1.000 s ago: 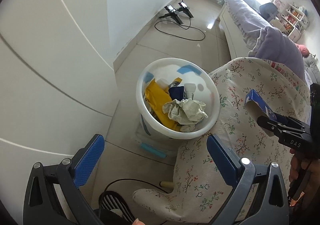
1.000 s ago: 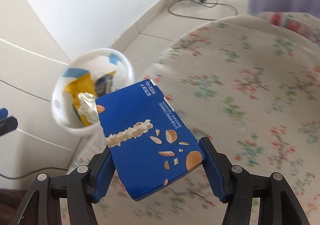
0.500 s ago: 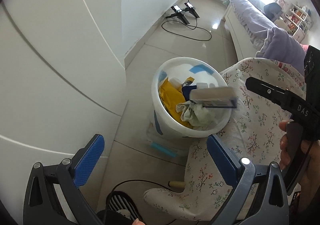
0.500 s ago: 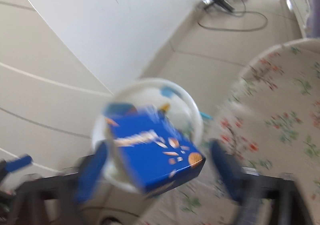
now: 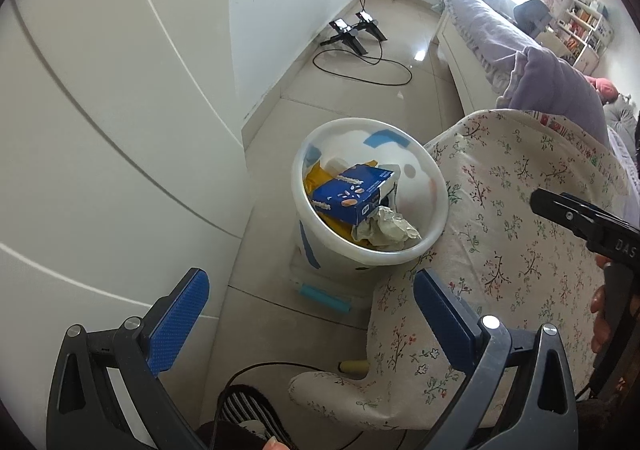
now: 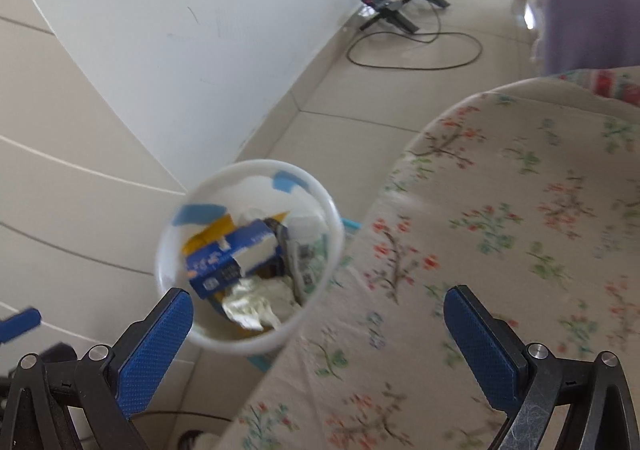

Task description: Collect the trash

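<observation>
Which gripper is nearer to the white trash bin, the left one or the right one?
Probably the right, though it is close. The right gripper hangs open beside the white trash bin, over the floral cover. The left gripper, also open, is set back from the bin's base.

The box (image 5: 354, 192) lies in the bin (image 5: 436, 186), on crumpled paper (image 5: 386, 230), left of the chair (image 5: 520, 210).

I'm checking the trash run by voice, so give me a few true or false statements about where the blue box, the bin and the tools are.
1. The blue box lies inside the white bin. True.
2. The right tool grips the blue box. False: its jaws stand wide with nothing between them.
3. Crumpled paper lies in the bin. True.
4. The bin stands on the flowered cover. False: it stands on the floor beside it.
5. The left tool is empty. True.
</observation>
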Demonstrator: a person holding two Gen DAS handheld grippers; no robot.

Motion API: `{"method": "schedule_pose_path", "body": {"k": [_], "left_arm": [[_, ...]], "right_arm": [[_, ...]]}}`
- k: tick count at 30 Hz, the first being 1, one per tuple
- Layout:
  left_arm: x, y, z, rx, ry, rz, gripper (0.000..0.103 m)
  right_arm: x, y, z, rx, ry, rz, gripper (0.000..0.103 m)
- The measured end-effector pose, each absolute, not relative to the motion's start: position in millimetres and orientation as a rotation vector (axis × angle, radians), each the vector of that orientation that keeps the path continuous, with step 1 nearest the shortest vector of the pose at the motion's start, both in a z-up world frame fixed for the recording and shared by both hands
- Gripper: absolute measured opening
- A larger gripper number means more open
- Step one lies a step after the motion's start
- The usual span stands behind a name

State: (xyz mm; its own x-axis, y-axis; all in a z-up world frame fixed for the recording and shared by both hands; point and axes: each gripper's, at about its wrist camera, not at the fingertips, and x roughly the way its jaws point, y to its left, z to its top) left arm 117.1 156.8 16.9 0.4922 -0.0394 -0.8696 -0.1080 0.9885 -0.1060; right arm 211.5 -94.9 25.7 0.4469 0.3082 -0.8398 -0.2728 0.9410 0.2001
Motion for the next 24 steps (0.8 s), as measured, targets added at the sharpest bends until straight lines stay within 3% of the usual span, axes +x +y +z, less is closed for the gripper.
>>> {"method": "schedule_pose_path", "body": {"k": [7,24], "left_arm": [[94,123,26,-0.073,1.021,0.043,0.103],[10,59,33,0.013,0.924,0.037,0.103]], "right_arm": [[150,-132,56,0.067,1.01,0.263,0.103],[24,-174,41,0.083,0.878,0.0,0.103]]}}
